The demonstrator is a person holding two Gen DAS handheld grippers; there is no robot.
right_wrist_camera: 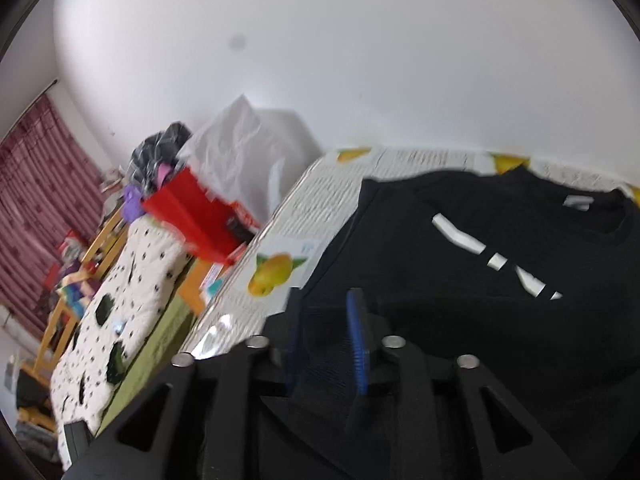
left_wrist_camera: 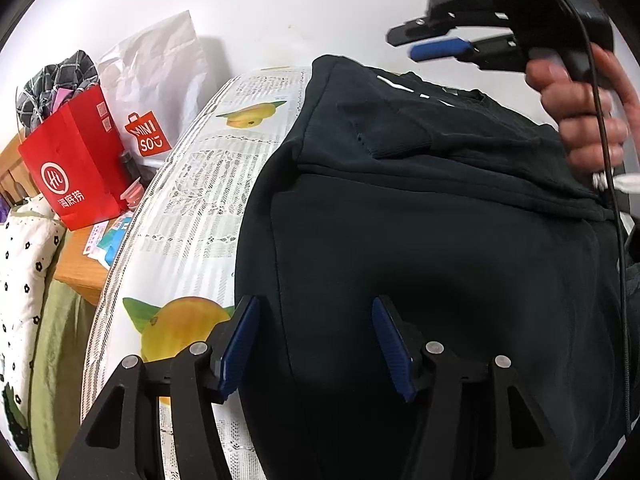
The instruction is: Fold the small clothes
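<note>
A black T-shirt (left_wrist_camera: pixel 420 208) with white print lies on a table covered with a lemon-patterned cloth (left_wrist_camera: pixel 200 184); its left sleeve is folded in over the body. My left gripper (left_wrist_camera: pixel 312 312) is open and empty, low over the shirt's near left edge. My right gripper (left_wrist_camera: pixel 424 46) is held in a hand in the air above the shirt's far end, jaws partly open, nothing between them. In the right wrist view the right gripper (right_wrist_camera: pixel 326 308) hovers over the shirt (right_wrist_camera: pixel 500 320), whose collar and white stripes show.
A red paper bag (left_wrist_camera: pixel 72 164) and a white MINISO bag (left_wrist_camera: pixel 160 80) stand on a wooden side table left of the table. A white spotted quilt (right_wrist_camera: pixel 120 304) lies on a green bed. Wooden chairs and a maroon curtain (right_wrist_camera: pixel 36 200) are further left. A cable hangs from the right gripper.
</note>
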